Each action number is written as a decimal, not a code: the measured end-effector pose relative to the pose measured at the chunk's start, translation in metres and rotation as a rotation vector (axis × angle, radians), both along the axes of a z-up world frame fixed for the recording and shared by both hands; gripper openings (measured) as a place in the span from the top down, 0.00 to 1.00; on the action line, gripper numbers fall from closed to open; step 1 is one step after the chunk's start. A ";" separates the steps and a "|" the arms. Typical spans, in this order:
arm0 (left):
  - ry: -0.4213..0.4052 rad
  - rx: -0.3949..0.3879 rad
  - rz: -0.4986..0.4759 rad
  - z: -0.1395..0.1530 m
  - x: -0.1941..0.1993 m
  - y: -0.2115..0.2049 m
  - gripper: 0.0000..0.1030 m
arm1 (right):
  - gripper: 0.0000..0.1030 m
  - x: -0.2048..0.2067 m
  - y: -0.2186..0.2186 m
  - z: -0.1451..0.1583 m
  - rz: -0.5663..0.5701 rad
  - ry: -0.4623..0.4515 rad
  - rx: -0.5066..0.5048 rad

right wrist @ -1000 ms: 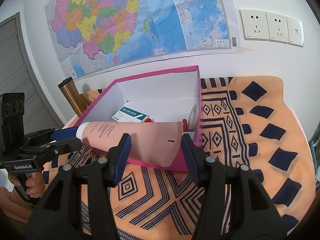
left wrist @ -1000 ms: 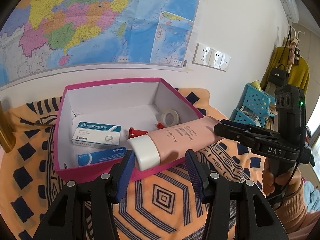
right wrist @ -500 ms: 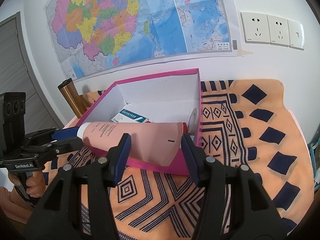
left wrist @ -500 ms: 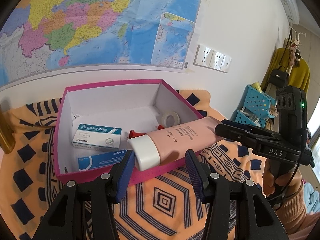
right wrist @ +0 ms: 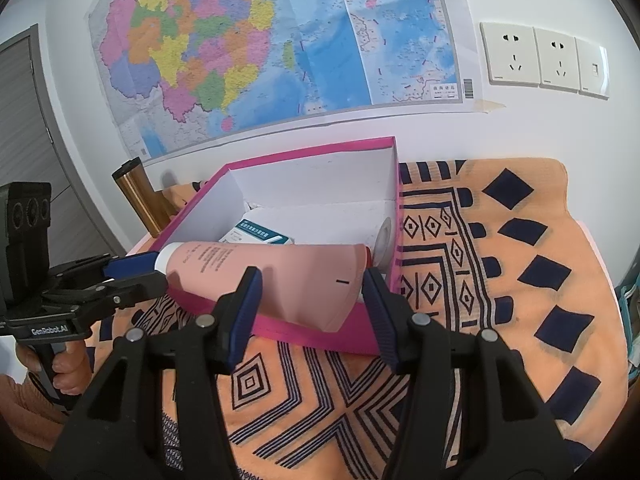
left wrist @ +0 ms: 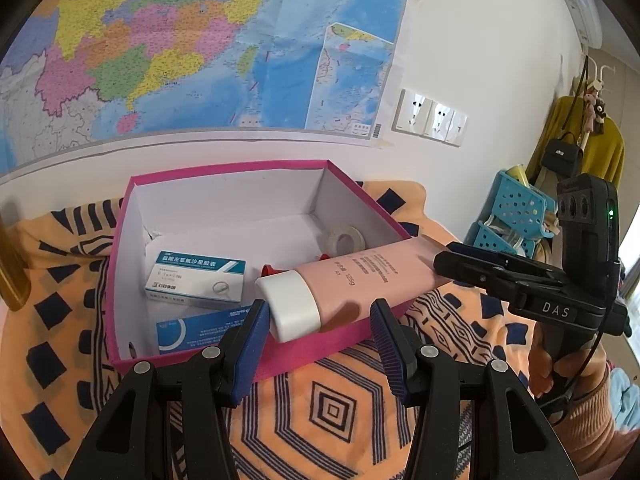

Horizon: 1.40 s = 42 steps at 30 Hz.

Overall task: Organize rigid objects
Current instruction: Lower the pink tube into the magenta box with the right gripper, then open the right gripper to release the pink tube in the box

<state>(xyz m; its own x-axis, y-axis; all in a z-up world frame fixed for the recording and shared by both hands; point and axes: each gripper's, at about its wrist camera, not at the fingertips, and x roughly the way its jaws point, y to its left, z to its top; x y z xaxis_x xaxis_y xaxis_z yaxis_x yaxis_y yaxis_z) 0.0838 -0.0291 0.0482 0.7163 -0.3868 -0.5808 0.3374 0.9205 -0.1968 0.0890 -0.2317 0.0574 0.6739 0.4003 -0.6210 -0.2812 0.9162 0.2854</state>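
The pink tube (left wrist: 360, 280) with its white cap (left wrist: 292, 306) lies tilted across the front right corner of the pink box (left wrist: 132, 264), cap end low over the box's front wall, crimped tail sticking out past the right wall. From the right wrist view the same tube (right wrist: 272, 276) rests on the box's near rim (right wrist: 320, 332), its wide tail hanging over the outside. The right gripper (right wrist: 310, 308) has its blue-padded fingers spread wide to either side of the tail; neither pad appears to press on the tube. The left gripper (left wrist: 316, 342) is likewise spread wide, its blue pads flanking the cap end from just in front of the box, with a gap on each side. Inside the box lie a white and blue medicine carton (left wrist: 196, 278) toward the left, a second blue carton (left wrist: 200, 330) flat against the front wall, a roll of white tape (left wrist: 346, 240) in the right back area, and a small red item (left wrist: 270, 270) partly hidden behind the tube, too covered to name. The box stands on an orange cloth (right wrist: 500, 280) with dark blue diamonds and stripes. Behind it a coloured map (right wrist: 260, 48) hangs on the white wall, with wall sockets (right wrist: 544, 60) to its right. A brass-coloured cylinder (right wrist: 138, 196) stands left of the box, and a blue perforated basket (left wrist: 516, 216) sits off to the right.
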 end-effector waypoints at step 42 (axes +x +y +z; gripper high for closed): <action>0.022 0.011 0.026 -0.004 0.022 0.002 0.49 | 0.47 0.017 0.006 -0.007 -0.011 0.004 -0.017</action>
<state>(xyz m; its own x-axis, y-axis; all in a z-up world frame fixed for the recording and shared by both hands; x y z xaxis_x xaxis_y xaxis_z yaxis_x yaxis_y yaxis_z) 0.1057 -0.0271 0.0438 0.7130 -0.3618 -0.6007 0.3095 0.9310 -0.1934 0.1059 -0.2258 0.0505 0.6755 0.3819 -0.6307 -0.2697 0.9241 0.2706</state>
